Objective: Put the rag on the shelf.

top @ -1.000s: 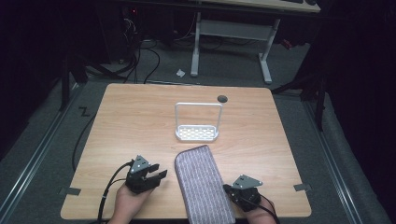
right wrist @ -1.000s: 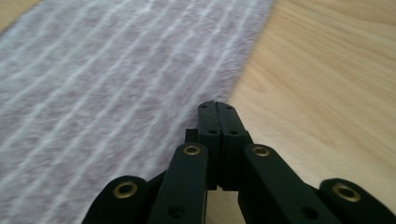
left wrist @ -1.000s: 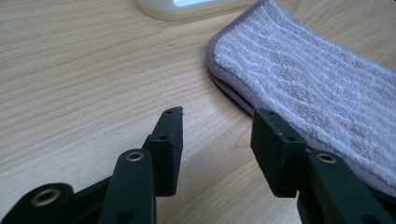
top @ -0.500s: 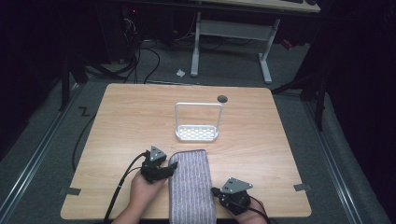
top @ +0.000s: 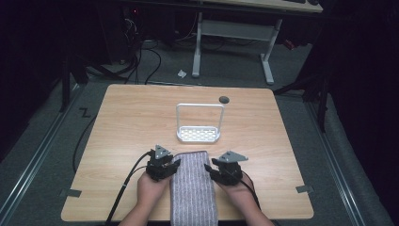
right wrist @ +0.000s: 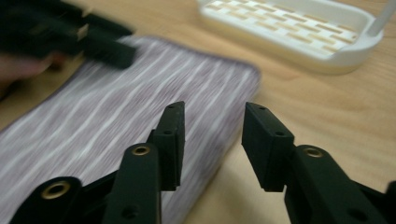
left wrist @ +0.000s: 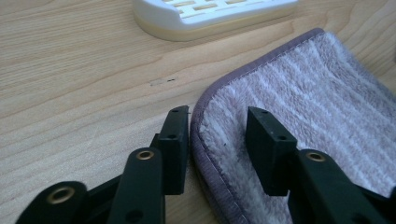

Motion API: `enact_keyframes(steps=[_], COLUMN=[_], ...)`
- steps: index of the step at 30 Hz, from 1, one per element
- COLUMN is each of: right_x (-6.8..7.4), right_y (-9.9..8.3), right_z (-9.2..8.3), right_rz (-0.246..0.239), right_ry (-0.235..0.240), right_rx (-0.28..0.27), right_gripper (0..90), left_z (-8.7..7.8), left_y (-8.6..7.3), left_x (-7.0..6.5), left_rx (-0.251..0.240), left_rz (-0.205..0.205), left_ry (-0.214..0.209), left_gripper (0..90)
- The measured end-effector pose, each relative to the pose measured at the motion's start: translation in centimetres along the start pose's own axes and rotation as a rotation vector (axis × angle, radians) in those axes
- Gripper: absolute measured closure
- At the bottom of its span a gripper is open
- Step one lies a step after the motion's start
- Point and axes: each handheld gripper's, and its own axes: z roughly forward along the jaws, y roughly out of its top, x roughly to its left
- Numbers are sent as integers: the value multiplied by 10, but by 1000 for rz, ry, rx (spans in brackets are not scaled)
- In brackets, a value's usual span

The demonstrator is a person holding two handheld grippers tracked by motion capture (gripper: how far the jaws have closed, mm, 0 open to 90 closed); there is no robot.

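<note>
From above, your left gripper (top: 165,165) and right gripper (top: 217,170) flank the folded striped towel (top: 193,188) on the wooden table (top: 131,122), dark room behind. Left gripper view: jaws, just closing, straddle its hem unpinched. Right gripper view: jaws, just opening, stand spread over its edge.

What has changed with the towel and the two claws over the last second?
The folded towel has swung from slanted to straight, its far end nearer the white rack. Both claws moved up to its far corners: the left claw straddles the left edge, its jaws just closing; the right claw has just opened over the right edge. The rack stayed put.
</note>
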Motion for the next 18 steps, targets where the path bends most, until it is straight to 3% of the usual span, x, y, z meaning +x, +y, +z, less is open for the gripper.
enact_keyframes(steps=[3,4,9,15,16,18], right_x=[-4,-5,-7,-1,-2,-2], right_y=[11,14,17,13,12,10], right_z=[15,18,30,38,40,43], right_rz=[31,17,45,-11,2,16], right_ry=[-22,-32,-13,-48,-67,-57], right_rx=[0,-2,11,33,39,49], right_gripper=[551,554,538,564,601,643], left_z=[0,0,0,-1,-1,-1], left_y=[0,0,0,-1,-1,-1], left_x=[-1,-1,1,2,2,2], left_rx=[3,3,3,5,5,4], left_rz=[6,6,-11,-15,-16,-19], left_ry=[5,5,-11,-14,-13,-13], left_gripper=[677,701,754,764,763,764])
